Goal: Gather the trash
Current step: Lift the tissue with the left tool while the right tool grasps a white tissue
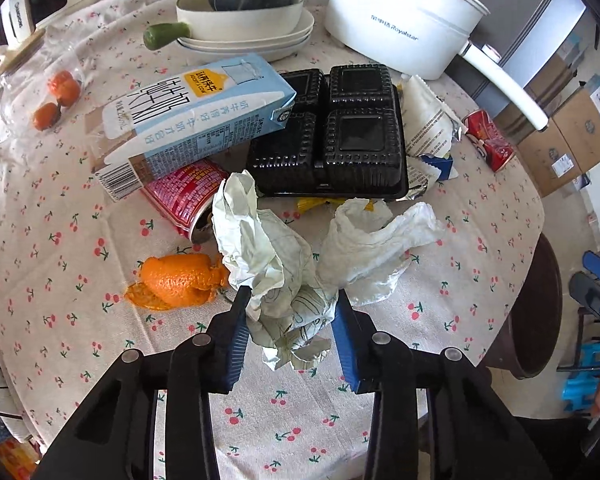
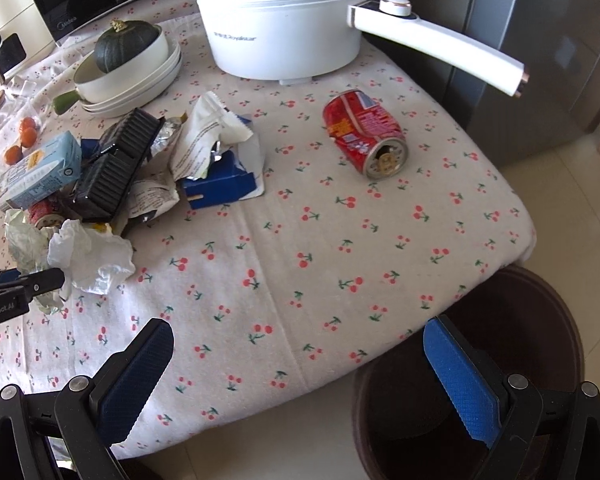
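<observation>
Left tongs [image 1: 290, 300] clamped on crumpled paper [image 1: 276, 280] on worktop [image 1: 460, 292], beside orange peel [image 1: 180, 280]. Right tongs [image 2: 300, 360] wide open, empty, near bin [image 2: 532, 320]. Risks: loose paper tearing or slipping on lift; neighbouring tissue [image 1: 376, 240] snagging, dragging along.

The cherry-print cloth-covered table [image 2: 300, 240] bore a white electric pot [image 2: 280, 28]; near it lay a dented red can [image 2: 364, 136], beyond which crumpled white tissues [image 2: 96, 256] lay.

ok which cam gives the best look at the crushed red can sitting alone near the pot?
Right wrist. The red can lies in full, unobstructed view on the tablecloth, with its dented side and top end showing. The left wrist view catches it only small and warped near the right edge.
</observation>
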Available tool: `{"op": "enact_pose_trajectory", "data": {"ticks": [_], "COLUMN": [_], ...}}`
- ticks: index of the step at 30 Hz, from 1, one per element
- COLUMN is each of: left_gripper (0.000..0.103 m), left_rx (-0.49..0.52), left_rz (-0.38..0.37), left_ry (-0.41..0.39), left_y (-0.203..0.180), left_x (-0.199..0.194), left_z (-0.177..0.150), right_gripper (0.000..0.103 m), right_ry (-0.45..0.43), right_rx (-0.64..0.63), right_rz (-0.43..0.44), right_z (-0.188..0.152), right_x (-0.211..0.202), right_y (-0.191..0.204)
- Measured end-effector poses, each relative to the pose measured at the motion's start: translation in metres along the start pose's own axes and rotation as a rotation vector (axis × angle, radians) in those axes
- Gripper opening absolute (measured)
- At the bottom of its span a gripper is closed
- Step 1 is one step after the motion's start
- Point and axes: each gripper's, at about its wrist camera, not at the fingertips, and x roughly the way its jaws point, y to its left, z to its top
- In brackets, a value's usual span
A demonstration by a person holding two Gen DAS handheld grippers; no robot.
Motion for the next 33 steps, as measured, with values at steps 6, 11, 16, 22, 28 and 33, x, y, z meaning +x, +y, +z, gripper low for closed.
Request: {"op": "enact_pose_trajectory", "data": {"ticks": [6, 11, 16, 22, 28, 33], "left_gripper": [0.045, 0.046, 0.039, 0.039, 0.039, 0.039], "left_rx": [0.009, 0.007, -0.044, -0.113, -0.168, -0.186], "left_rz": [-0.028, -0.016, -0.031, -0.033, -0.011, -0.009], "left_ry": [0.095, 0.139, 0.096, 0.027, -0.009, -0.006], "left_y": [0.017, 0.037, 0.061, 0.087, 0.108, 0.111], "left_x": [0.004, 0.009, -0.006, -0.027, -0.037, -0.034], "left_z": [-0.023, -0.043, -0.047, -0.046, -0.051, -0.050], "right_gripper": [0.103, 0.103, 0.103, 0.103, 0.100, 0.091], "right_ry": [0.056, 0.103, 0.119, 0.145, 0.170, 0.129], "right_rx": [-0.029, -0.048, -0.050, -0.018, -0.063, -0.170], "right_rz": [0.029, 0.052, 0.107, 0.201, 0.234, 0.158], "right_z": [0.006, 0.002, -0.002, -0.004, -0.008, -0.013], "right_x": [0.036, 0.059, 0.068, 0.083, 0.102, 0.113], "right_y": [0.047, 0.080, 0.098, 0.118, 0.150, 0.175]}}
